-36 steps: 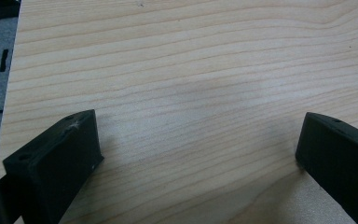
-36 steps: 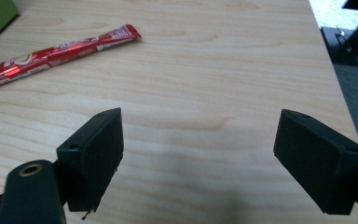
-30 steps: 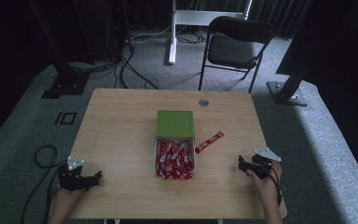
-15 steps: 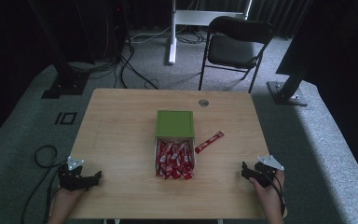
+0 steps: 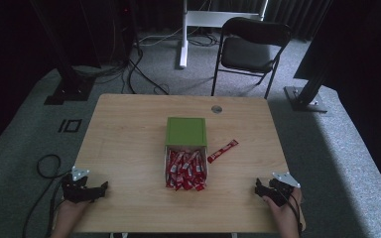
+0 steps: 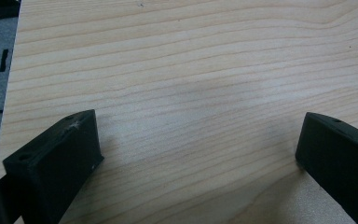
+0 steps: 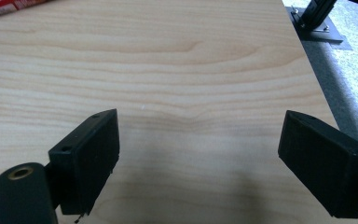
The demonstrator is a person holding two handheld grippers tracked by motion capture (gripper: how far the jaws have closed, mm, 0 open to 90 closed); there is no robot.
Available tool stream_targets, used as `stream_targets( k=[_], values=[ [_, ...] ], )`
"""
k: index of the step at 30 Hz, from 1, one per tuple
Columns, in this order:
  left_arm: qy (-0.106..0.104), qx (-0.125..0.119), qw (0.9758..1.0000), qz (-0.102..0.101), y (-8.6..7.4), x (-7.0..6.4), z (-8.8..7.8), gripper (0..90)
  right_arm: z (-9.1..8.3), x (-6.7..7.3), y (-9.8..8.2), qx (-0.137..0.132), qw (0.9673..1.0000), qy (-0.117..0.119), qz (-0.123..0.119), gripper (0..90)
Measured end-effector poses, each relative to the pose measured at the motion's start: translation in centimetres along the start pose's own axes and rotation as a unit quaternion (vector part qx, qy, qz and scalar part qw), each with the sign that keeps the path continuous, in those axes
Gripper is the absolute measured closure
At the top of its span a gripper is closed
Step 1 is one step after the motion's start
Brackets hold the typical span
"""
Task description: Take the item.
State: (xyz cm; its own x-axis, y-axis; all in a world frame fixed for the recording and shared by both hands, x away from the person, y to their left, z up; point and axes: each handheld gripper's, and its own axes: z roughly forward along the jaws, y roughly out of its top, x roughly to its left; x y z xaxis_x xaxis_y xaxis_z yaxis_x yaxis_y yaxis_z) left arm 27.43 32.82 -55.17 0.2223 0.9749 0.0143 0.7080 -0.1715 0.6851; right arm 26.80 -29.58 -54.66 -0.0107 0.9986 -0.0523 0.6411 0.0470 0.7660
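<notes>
Both grippers, left gripper & right gripper, rest at near table corners, jaws spread wide, holding nothing. Box w/ red sachets sits mid-table; one sachet lies just beside it. Work looks not begun. Vs earlier, right gripper moved nearer the person.

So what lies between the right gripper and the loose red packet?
Bare wood: in the high view, nothing lies between the right gripper and the loose red packet.
</notes>
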Motion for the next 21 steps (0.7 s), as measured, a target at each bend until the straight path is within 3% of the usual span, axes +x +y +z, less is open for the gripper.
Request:
stream_targets(
  k=[8, 11, 15, 21],
  values=[
    [0.0, 0.0, 1.0, 0.0, 0.0, 0.0, 0.0, 0.7, 0.24, 0.09, -0.74, 0.009, 0.9999, 0.009, 0.012, 12.5],
    [0.0, 0.0, 1.0, 0.0, 0.0, 0.0, 0.0, 0.7, 0.56, 0.04, -0.96, 0.026, 0.9995, 0.011, 0.017, 12.5],
    [0.0, 0.0, 1.0, 0.0, 0.0, 0.0, 0.0, 0.7, 0.57, 0.03, -0.99, 0.03, 0.9988, 0.016, 0.034, 13.0],
    [0.0, 0.0, 1.0, 0.0, -0.01, 0.0, 0.0, 0.7, 0.55, 0.08, -1.03, 0.03, 0.9988, 0.014, 0.036, 12.8]
  ],
)
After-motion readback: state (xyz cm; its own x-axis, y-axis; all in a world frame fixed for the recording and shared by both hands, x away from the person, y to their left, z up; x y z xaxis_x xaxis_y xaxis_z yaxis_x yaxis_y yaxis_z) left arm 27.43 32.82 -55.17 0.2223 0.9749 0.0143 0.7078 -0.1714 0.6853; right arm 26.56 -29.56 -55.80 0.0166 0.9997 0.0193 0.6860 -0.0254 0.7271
